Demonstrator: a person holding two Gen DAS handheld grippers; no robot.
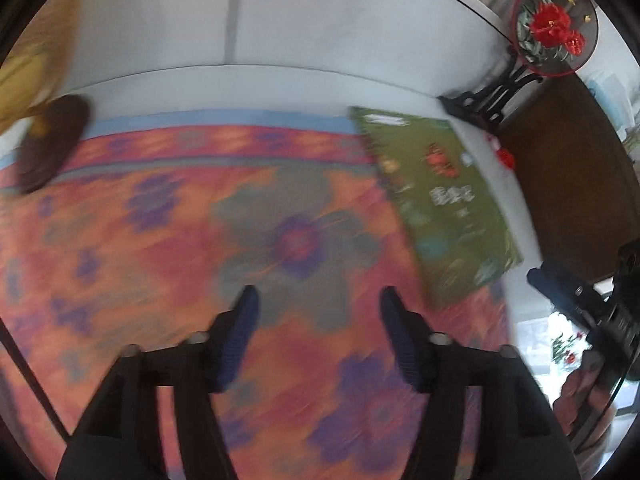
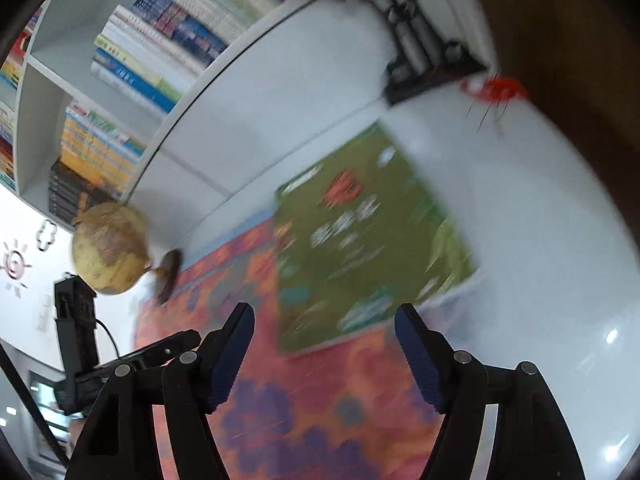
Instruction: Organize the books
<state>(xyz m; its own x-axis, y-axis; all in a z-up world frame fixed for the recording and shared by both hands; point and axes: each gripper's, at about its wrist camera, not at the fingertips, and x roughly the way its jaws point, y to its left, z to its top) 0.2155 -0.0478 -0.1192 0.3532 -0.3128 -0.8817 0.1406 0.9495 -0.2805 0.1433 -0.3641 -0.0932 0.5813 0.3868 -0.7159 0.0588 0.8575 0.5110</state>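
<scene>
A green book (image 1: 436,204) lies flat on the white table, partly over the right edge of an orange floral mat (image 1: 200,240). My left gripper (image 1: 318,300) hangs open over the mat, left of the book, with nothing between its fingers. In the right wrist view the same green book (image 2: 360,240) lies ahead of my right gripper (image 2: 324,320), which is open and empty above the mat (image 2: 304,408). The right gripper also shows at the right edge of the left wrist view, as a black body (image 1: 580,304) held by a hand. Both views are blurred.
A globe (image 2: 110,248) on a dark round base (image 1: 52,140) stands at the mat's far corner. A round fan with red flowers (image 1: 554,38) sits on a black stand (image 1: 488,100) by the wall. A bookshelf (image 2: 120,80) full of books rises behind the table.
</scene>
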